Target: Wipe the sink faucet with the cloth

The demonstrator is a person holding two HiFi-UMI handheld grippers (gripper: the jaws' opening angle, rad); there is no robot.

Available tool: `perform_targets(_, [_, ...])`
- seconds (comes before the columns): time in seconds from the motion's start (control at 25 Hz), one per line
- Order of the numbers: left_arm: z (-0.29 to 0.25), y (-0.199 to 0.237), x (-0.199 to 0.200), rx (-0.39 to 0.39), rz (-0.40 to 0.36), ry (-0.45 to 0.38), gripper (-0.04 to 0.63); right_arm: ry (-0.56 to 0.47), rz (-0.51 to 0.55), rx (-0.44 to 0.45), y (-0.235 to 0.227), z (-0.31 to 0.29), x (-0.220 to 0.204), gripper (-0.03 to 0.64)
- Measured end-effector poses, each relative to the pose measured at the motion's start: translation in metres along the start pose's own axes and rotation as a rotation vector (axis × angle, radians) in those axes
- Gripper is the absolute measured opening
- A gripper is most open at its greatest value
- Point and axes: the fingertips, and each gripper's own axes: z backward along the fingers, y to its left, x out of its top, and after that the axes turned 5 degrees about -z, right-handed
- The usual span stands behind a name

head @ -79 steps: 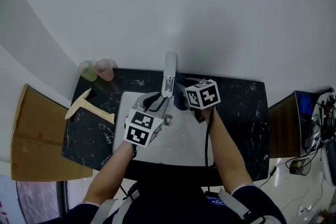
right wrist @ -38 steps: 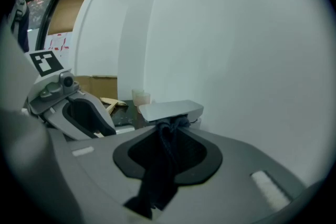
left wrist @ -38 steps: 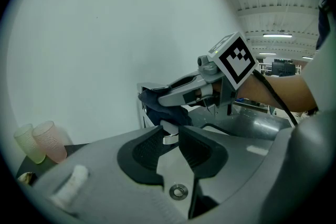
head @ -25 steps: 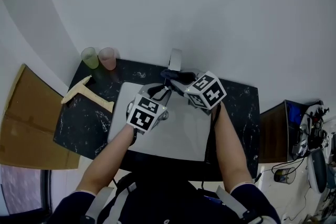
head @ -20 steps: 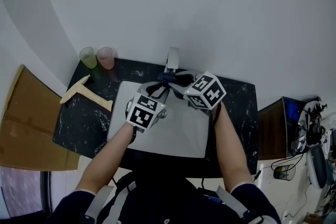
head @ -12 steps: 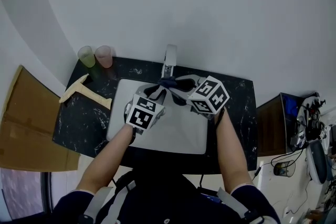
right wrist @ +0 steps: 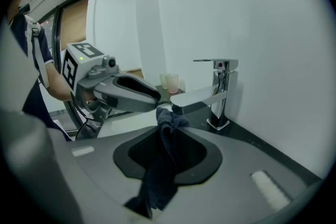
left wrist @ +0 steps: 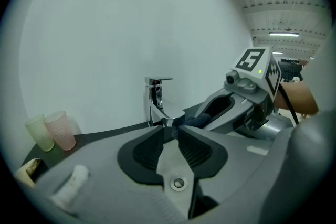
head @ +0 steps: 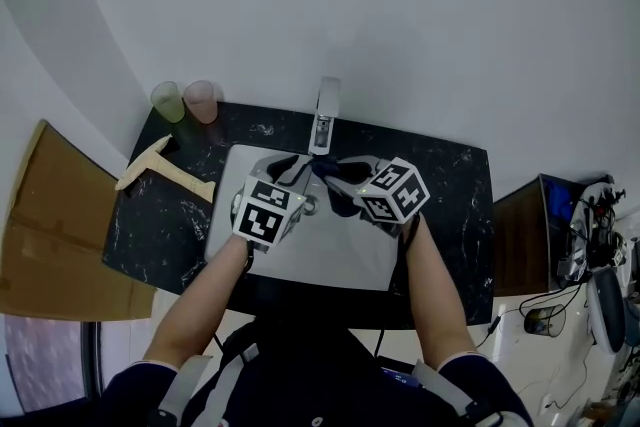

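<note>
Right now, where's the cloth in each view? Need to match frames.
Head view: cloth at centre, just below the faucet.
Left gripper view: cloth at centre, at the jaw tips, right of the faucet.
Right gripper view: cloth low centre, hanging between the jaws.
Shared landmark: the chrome faucet, visible in all three.

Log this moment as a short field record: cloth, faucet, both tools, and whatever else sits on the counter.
cloth: dark blue, bunched just under the end of the spout
faucet: chrome, upright behind the sink, lever on top
left tool: tips closed on one end of the cloth
right tool: jaws closed on the cloth, the rest trailing back between them
counter: black, marbled; green cup and pink cup side by side at back left, wooden piece in front of them
</note>
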Motion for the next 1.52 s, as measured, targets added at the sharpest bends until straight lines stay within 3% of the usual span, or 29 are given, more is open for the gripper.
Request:
perform_targets(0.16, [-0.002, -0.004, 0.018, -0.009, -0.004, -0.039, 0.095, -0.043, -0.041, -0.035, -0.015, -0.009, 0.003, 0.087])
perform_targets(0.72, [-0.015, -0.002, 0.019, 0.017, 0.005, -0.023, 0.080, -0.193, -0.211, -0.145, -0.085, -0.030, 0.027, 0.087])
perform_targets(0.88, [-0.015, -0.003, 0.020, 0.022, 0.005, -0.017, 0.080, -0.164, -0.211, -0.155, -0.092, -0.043, 0.031, 0.087])
perform_targets(1.24, [-0.014, -0.001, 0.017, 0.082, -0.011, 0.033, 0.078, 0.022, -0.233, -0.215, -0.098, -0.061, 0.008, 0.087])
perform_targets(1.52, [0.002, -0.009, 0.010, 0.079, 0.028, 0.008, 0.080, 0.013, -0.246, -0.182, -0.077, -0.042, -0.007, 0.087])
